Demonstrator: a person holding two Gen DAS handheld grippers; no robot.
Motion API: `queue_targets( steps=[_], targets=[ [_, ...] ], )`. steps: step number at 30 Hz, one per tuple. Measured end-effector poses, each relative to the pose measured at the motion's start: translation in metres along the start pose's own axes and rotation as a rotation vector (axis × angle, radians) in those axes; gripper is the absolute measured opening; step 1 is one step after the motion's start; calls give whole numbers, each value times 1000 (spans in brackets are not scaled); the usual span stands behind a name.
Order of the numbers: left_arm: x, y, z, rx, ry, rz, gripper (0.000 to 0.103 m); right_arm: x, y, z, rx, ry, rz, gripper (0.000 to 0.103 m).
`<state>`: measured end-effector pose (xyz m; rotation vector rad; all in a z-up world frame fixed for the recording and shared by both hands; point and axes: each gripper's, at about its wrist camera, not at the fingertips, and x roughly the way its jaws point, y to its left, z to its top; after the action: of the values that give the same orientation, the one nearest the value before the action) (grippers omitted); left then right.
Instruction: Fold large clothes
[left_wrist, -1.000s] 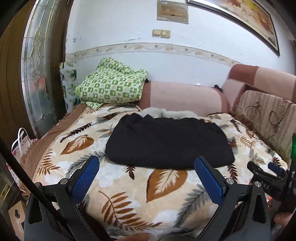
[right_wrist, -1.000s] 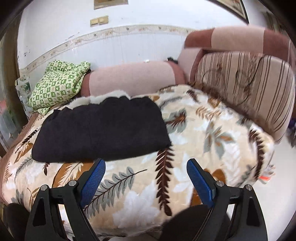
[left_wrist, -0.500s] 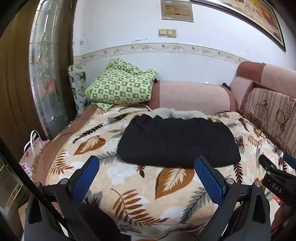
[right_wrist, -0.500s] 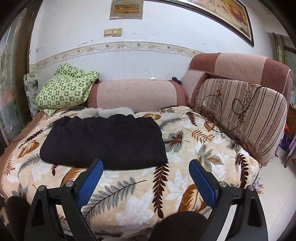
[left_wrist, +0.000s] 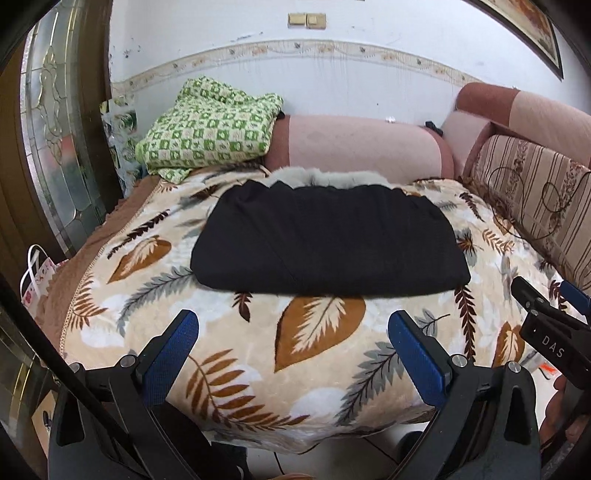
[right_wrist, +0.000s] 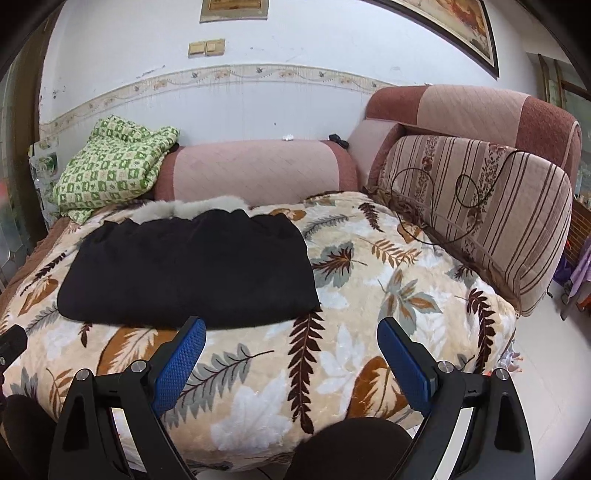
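Nearest us, the left gripper (left_wrist: 293, 338) and right gripper (right_wrist: 291, 343) both hang with fingers spread wide and nothing between them, above the near edge of the leaf-print blanket (left_wrist: 317, 354). Farther in lies the black garment (left_wrist: 325, 243), already a flat folded slab, long axis left to right, fur trim (left_wrist: 325, 177) on its far side. It sits straight ahead of our left gripper and ahead-left of the right, so we judge the left nearer.
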<state>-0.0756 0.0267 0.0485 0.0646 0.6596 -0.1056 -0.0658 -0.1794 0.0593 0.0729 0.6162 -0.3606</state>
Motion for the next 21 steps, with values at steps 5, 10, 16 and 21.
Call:
queue_targets(
  steps=[5, 10, 16, 21],
  targets=[
    [14, -8, 2, 8, 22, -4, 102, 16, -2, -1, 2, 26, -1, 96],
    [33, -11, 2, 0, 58, -14, 102, 33, -2, -2, 2, 58, -5, 96],
    [53, -13, 1, -9, 100, -9, 102, 51, -5, -6, 7, 97, -3, 96],
    [63, -15, -2, -9, 125, -15, 102, 60, -3, -9, -3, 112, -3, 96]
  ],
)
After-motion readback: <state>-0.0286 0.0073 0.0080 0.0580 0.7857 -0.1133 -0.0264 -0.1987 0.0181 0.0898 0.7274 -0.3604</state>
